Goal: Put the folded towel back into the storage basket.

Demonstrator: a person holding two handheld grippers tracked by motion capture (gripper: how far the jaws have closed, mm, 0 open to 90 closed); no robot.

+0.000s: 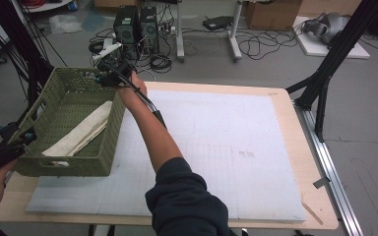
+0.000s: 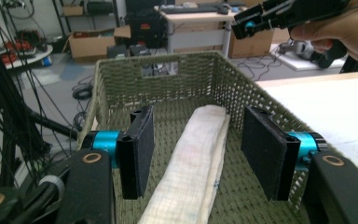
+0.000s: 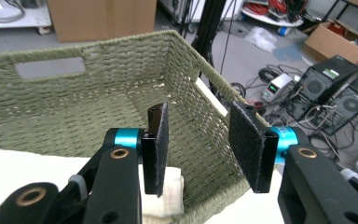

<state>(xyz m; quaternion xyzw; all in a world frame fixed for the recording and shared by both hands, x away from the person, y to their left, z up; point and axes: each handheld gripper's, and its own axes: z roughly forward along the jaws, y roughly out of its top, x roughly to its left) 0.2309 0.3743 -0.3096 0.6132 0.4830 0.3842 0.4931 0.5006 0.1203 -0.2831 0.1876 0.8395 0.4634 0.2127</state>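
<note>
a folded cream cloth (image 1: 81,132) lies lengthwise on the floor of the green woven basket (image 1: 109,135), which sits at the left edge of the high view on the white mat (image 1: 226,147) covering the worktop (image 1: 302,162). judging from how things lie, the main job of getting the cloth into the basket looks done: the cloth rests flat inside, running from the near corner toward the far wall, and no pad touches it.

the left tool (image 2: 196,151) sits at the lower left of the high view, at the basket's near end. in the left gripper view its 2 black pads stand fairly wide apart, with the cloth (image 2: 196,158) seen in the gap beyond them but not pressed by either, so this tool grips nothing.

the right tool (image 1: 109,73) is at the basket's far right corner, upper left of the high view, on an outstretched arm. in the right gripper view its pads (image 3: 157,147) stand part open and straddle the basket's rim (image 3: 214,100), 1 inside and 1 outside; neither seems to press the weave, though contact with the wall is hard to rule out. the cloth's end (image 3: 168,191) shows at the bottom of that view, below the inner pad.

what seems left is small: drawing both tools clear of the basket, and perhaps squaring the basket on the mat.
</note>
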